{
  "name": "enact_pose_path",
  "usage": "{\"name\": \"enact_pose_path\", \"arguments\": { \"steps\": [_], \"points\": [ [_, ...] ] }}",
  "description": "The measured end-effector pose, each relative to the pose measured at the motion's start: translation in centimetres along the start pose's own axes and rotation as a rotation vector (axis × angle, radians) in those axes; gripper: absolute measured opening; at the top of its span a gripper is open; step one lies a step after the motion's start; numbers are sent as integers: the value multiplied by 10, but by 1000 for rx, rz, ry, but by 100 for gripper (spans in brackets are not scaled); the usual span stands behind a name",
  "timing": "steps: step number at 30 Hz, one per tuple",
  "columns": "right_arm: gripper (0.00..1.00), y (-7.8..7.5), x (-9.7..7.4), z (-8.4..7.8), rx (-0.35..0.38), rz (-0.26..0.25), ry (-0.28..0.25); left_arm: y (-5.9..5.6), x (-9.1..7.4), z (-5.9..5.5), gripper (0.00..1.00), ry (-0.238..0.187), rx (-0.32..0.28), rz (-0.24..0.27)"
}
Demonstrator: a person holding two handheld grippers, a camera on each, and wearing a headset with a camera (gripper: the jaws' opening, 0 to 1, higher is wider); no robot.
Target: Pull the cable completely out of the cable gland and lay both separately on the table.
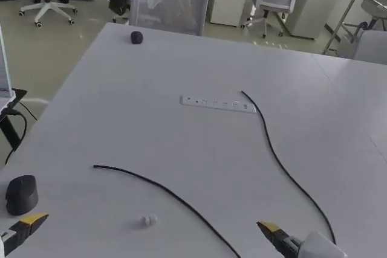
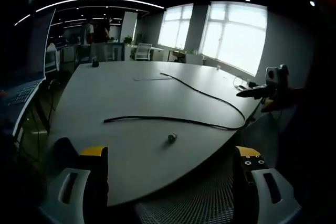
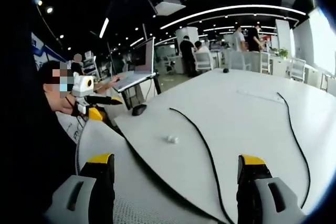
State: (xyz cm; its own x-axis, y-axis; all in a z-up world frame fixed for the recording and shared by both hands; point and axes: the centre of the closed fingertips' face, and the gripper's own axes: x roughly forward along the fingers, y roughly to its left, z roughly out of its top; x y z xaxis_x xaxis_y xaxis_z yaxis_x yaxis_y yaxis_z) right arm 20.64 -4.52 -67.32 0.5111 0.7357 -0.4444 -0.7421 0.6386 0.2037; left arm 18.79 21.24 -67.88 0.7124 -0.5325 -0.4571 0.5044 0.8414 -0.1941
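Head view: the small white cable gland [image 1: 148,220] lies on the white table [image 1: 181,58], near the black cable [image 1: 175,196] but apart from it. The 2 tools, left gripper [image 2: 170,155] and right gripper [image 3: 176,161], hover at the near edge, jaws spread, holding nothing.

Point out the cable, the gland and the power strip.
cable [image 1: 175,196], head view, middle of its left stretch.
gland [image 1: 148,220], head view, its white body.
power strip [image 1: 217,104], head view, its top face.
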Motion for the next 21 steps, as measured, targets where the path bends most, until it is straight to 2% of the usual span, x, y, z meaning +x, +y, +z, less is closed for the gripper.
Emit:
{"name": "enact_pose_path", "arguments": {
  "steps": [8, 14, 21],
  "points": [
    [99, 6, 5, 0, -37, 1, 21, 2, 2, 1, 99, 5, 1, 0],
    [99, -1, 4, -3, -44, -5, 37, 5, 5, 6, 99, 0, 3, 12],
    [97, -2, 6, -4, -37, -6, 44, 6, 5, 3, 99, 5, 2, 12]
  ]
}}
